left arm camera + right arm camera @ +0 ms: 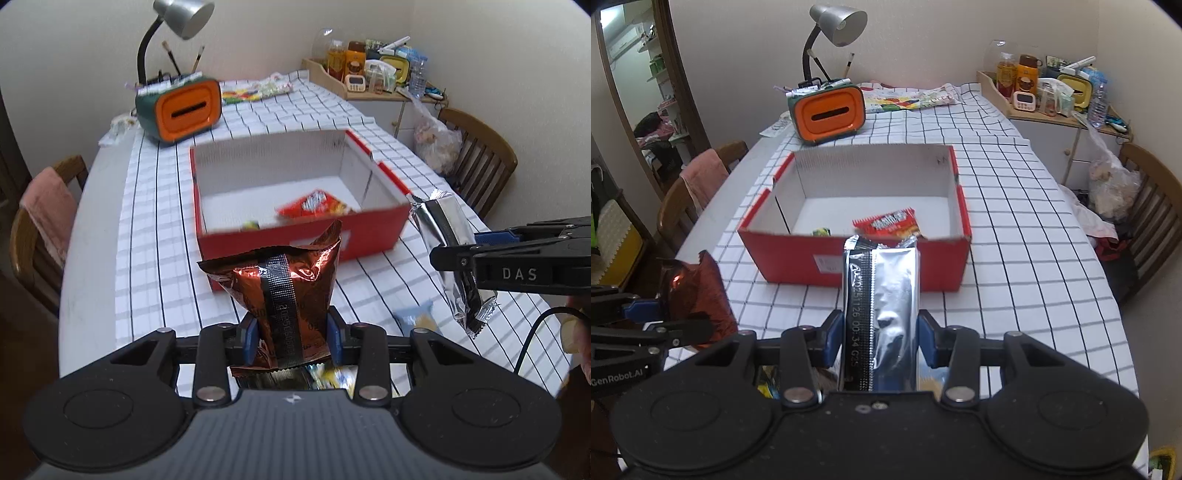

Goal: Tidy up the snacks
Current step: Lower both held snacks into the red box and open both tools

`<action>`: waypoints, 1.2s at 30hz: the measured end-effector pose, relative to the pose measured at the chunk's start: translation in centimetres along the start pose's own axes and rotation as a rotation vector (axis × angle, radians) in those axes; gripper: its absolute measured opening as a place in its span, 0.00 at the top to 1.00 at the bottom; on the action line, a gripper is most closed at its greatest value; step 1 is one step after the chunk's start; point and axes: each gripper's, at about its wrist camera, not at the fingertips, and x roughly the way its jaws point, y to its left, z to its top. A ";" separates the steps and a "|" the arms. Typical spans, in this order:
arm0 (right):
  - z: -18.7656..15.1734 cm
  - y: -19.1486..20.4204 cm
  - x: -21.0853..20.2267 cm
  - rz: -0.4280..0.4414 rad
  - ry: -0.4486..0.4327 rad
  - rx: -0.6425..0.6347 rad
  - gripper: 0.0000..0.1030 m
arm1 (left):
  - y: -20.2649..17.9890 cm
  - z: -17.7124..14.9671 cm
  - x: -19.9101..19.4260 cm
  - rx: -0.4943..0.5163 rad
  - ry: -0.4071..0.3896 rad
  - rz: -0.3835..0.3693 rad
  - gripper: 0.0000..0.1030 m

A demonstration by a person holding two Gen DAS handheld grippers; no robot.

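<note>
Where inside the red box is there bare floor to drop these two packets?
The red cardboard box is bare along its back wall and both back corners. Its front edge is crowded by a red snack packet and a small yellow-green sweet.

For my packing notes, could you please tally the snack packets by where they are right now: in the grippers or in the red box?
Held in grippers: 2, the copper packet in the left gripper and the silver packet in the right gripper
In the red box: 2, a red packet and a small yellow-green one
Total: 4
</note>
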 end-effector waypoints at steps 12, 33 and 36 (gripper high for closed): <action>6.5 -0.9 3.1 -0.003 -0.039 -0.054 0.60 | 0.2 6.4 3.3 0.075 -0.020 0.078 0.65; 14.3 -3.1 15.7 0.018 0.084 -0.154 0.60 | 2.3 13.7 14.8 0.050 0.165 0.167 0.65; 14.4 -3.4 17.6 0.030 0.114 -0.161 0.60 | 2.3 13.9 16.5 0.068 0.197 0.186 0.65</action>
